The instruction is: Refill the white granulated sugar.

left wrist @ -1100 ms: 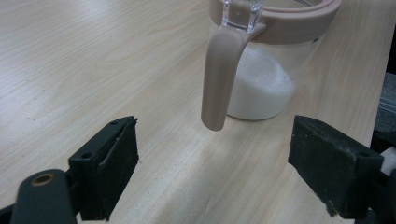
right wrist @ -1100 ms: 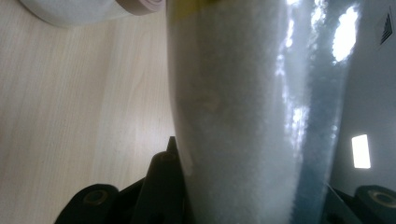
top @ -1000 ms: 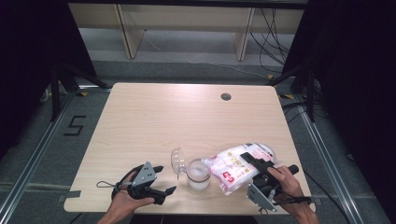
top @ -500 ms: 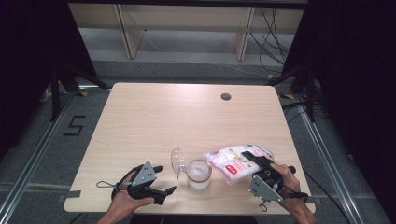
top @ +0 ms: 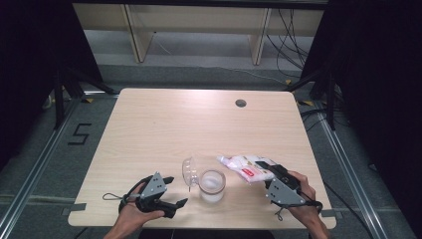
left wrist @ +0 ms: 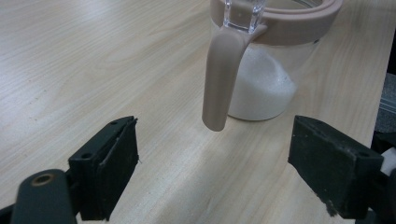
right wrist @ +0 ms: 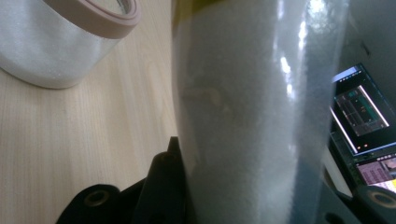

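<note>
On the pale wooden bench [top: 164,129], a clear glass jar with a beige rim [top: 212,185] stands between both grippers, its hinged clear lid [top: 189,170] open alongside. The left gripper [top: 171,191] has its fingers released before the jar's beige clasp [left wrist: 219,79]. The right gripper [top: 268,175] clenches a clear plastic bag of white powder [top: 246,165], lying beside the jar.

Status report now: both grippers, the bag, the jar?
Left gripper open, empty. Right gripper shut on bag, lowered. Jar open beside it. Nothing in the way.

Lab/test rig: black curtains [top: 30,74], floor rails [top: 35,164], loose cables [top: 293,30].
</note>
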Demonstrator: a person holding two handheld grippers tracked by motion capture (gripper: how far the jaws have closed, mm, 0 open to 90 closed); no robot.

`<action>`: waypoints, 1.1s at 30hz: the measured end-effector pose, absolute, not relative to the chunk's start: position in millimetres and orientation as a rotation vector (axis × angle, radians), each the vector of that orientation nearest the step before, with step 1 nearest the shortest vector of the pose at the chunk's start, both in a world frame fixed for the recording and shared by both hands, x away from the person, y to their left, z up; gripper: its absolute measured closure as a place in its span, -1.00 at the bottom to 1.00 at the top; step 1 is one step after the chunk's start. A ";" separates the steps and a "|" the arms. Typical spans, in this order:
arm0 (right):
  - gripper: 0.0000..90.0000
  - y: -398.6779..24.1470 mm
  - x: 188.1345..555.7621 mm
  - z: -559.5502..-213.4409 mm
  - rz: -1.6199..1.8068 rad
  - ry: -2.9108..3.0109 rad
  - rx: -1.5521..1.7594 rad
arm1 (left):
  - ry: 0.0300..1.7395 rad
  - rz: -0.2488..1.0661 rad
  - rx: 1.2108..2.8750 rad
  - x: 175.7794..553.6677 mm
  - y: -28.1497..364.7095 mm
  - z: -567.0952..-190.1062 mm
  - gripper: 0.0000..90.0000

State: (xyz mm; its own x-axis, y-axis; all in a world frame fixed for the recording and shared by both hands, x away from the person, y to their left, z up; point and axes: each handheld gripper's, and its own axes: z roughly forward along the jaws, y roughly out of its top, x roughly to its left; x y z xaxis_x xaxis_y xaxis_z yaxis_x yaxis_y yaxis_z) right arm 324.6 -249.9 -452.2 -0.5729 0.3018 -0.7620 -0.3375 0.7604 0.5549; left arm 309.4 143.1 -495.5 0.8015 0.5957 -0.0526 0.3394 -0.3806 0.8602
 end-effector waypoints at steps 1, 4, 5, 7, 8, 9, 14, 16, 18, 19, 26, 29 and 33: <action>0.67 -249.4 324.6 -453.6 0.868 2.013 -0.007 | 0.691 0.339 2.018 309.7 144.2 -494.7 -0.66; 0.68 -250.6 327.7 -455.1 0.898 2.021 0.014 | 0.693 0.327 2.012 309.9 143.7 -494.9 -0.66; 0.68 -251.5 328.5 -456.3 0.924 2.022 0.061 | 0.697 0.324 2.011 309.7 143.5 -495.1 -0.66; 0.68 -252.8 330.3 -456.6 0.954 2.028 0.082 | 0.695 0.324 2.010 309.6 143.2 -495.2 -0.66; 0.69 -253.2 331.9 -457.6 0.986 2.023 0.108 | 0.690 0.334 2.015 309.8 143.6 -495.4 -0.66; 0.69 -253.8 333.7 -457.4 0.991 2.024 0.099 | 0.690 0.330 2.020 310.0 143.5 -495.3 -0.66; 0.72 -254.4 335.6 -460.5 1.069 2.057 0.159 | 0.694 0.333 2.018 309.8 143.5 -495.1 -0.66; 0.72 -254.9 336.5 -461.9 1.076 2.059 0.175 | 0.689 0.339 2.015 310.1 143.2 -495.6 -0.66; 0.72 -256.1 338.3 -462.7 1.086 2.059 0.183 | 0.688 0.341 2.019 309.8 143.4 -495.1 -0.66; 0.72 -256.2 338.3 -463.7 1.097 2.049 0.199 | 0.678 0.340 2.024 310.4 143.7 -495.0 -0.66; 0.72 -259.4 343.3 -467.1 1.187 2.059 0.265 | 0.683 0.326 2.024 310.2 143.1 -495.6 -0.66; 0.72 -260.0 344.0 -468.5 1.198 2.065 0.298 | 0.681 0.327 2.025 310.2 143.1 -495.6 -0.66; 0.73 -261.9 346.7 -471.5 1.244 2.058 0.335 | 0.686 0.330 2.023 309.9 142.8 -495.7 -0.66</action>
